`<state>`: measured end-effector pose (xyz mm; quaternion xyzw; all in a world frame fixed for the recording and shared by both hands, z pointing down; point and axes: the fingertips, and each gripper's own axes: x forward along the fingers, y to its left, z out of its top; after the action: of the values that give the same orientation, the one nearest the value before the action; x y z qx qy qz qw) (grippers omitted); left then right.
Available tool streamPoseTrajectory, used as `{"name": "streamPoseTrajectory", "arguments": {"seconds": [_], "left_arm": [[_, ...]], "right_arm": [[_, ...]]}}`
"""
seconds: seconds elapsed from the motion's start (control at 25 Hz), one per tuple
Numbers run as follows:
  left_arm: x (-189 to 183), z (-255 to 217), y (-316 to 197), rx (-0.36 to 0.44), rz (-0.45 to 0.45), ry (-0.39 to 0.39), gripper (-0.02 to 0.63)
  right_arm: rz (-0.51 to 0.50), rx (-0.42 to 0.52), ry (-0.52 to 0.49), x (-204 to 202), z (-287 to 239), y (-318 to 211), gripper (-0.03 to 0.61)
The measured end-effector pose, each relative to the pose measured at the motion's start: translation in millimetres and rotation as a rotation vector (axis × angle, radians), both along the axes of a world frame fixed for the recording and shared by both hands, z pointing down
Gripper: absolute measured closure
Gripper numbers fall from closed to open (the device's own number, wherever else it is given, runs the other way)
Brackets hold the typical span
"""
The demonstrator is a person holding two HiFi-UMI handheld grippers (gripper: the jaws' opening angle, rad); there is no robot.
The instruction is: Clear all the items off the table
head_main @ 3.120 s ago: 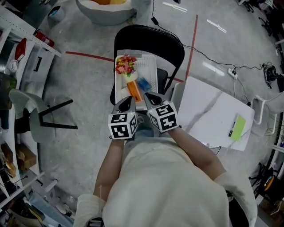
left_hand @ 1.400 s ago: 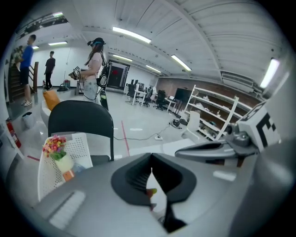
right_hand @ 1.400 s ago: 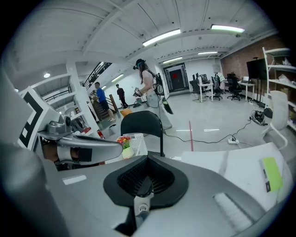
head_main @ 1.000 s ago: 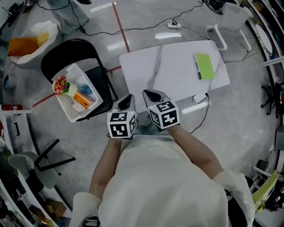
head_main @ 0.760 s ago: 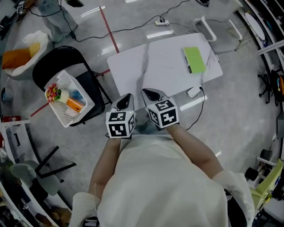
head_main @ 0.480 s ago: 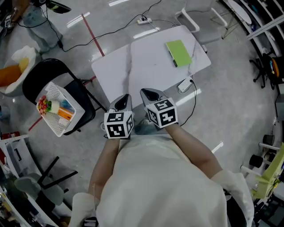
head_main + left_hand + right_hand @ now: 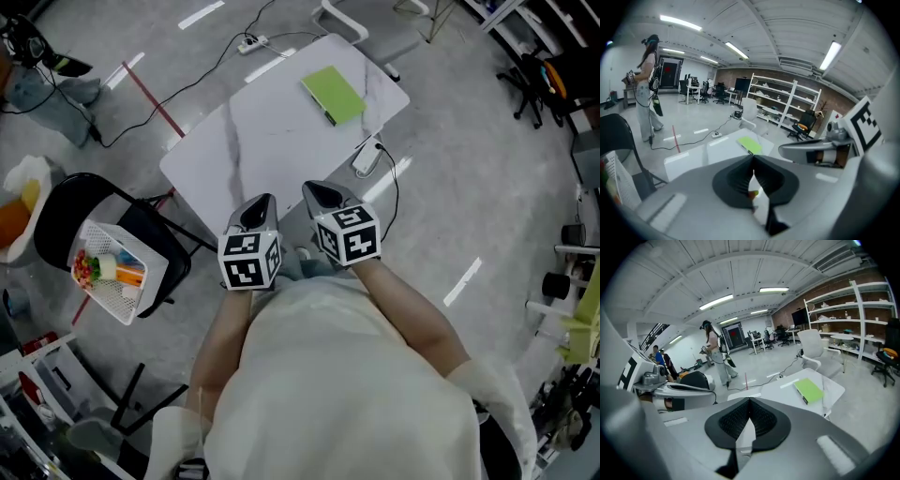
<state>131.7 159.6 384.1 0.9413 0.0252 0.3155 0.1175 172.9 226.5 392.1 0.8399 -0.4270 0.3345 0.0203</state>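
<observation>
one white desk (image 7: 262,150) carries one thing: a green notebook (image 7: 333,94), lying flat by the desk's far corner, close to its edges. the rest of the desk top is bare marble-look white.

two hand-held grippers are held side by side at the desk's near edge. the left hand-held gripper (image 7: 260,202) has its jaws together with nothing between them, and the right hand-held gripper (image 7: 320,191) is the same, jaws pressed tip to tip and empty.

off the desk's left corner stands one black folding chair (image 7: 70,202) with one white basket (image 7: 127,305) on its seat. several colourful items lie in it, too small to name.

only the head view shows the basket's contents, the cables on the floor and the red tape line (image 7: 150,94). the left gripper view adds one person (image 7: 647,89) standing far left and white shelving (image 7: 783,101). the right gripper view shows the notebook (image 7: 808,391) more plainly, and one white chair (image 7: 813,350) beyond the desk.
</observation>
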Motion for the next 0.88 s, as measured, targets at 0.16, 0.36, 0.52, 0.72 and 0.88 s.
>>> {"name": "streamPoseTrajectory", "arguments": {"seconds": [0.16, 0.36, 0.52, 0.72, 0.88], "left_arm": [[9, 2, 12, -0.005, 0.051, -0.008, 0.606], [18, 8, 24, -0.008, 0.107, -0.022, 0.606], [29, 10, 31, -0.006, 0.135, -0.026, 0.606], [45, 13, 36, -0.002, 0.158, -0.029, 0.606], [61, 16, 40, -0.006, 0.171, -0.040, 0.606]], "right_arm": [[0.081, 0.000, -0.006, 11, 1, 23, 0.580], [0.156, -0.009, -0.018, 16, 4, 46, 0.580], [0.191, -0.016, -0.032, 21, 11, 59, 0.580], [0.205, -0.017, -0.033, 36, 13, 63, 0.580], [0.202, -0.024, -0.037, 55, 16, 62, 0.580]]}}
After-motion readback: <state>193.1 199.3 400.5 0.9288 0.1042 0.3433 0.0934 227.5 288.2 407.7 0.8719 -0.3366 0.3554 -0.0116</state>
